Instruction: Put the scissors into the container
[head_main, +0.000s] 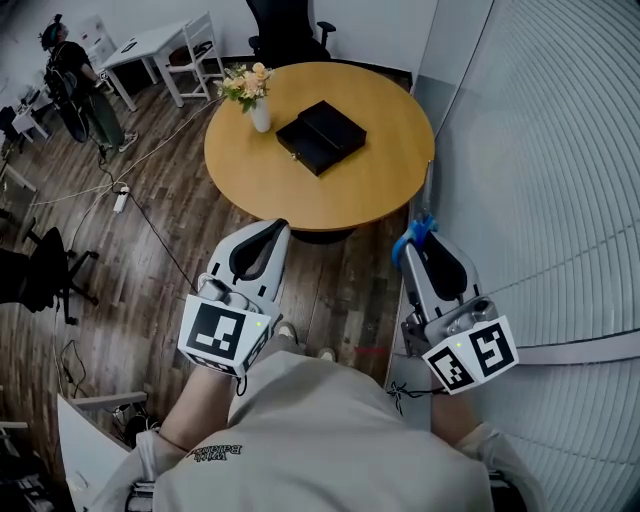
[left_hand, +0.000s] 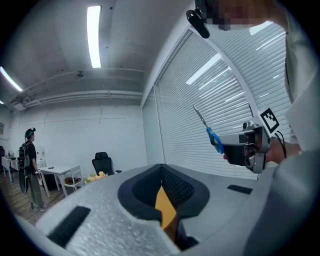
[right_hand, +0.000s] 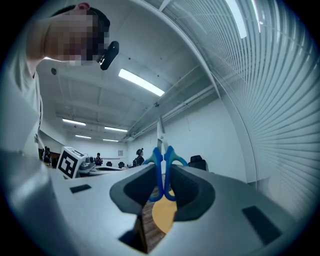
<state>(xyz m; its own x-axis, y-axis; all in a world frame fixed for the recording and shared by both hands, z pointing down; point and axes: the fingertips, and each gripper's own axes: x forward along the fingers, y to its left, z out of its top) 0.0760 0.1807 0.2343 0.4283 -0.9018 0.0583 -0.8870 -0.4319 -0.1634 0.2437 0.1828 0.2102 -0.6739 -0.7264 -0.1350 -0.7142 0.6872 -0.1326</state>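
My right gripper (head_main: 424, 243) is shut on the blue-handled scissors (head_main: 413, 231), whose blades point up and away towards the table edge. In the right gripper view the scissors (right_hand: 162, 167) stand upright between the jaws of that gripper (right_hand: 161, 175). The left gripper view shows the scissors (left_hand: 214, 139) held in the air at the right. A black box container (head_main: 320, 136) lies open on the round wooden table (head_main: 385, 185), well ahead of both grippers. My left gripper (head_main: 262, 234) hangs short of the table's near edge, shut with nothing in it (left_hand: 162, 175).
A white vase of flowers (head_main: 255, 93) stands on the table left of the container. White blinds (head_main: 560, 180) run close along the right. A person (head_main: 75, 85) stands far left near a white desk (head_main: 150, 45). Cables (head_main: 130, 200) cross the wooden floor.
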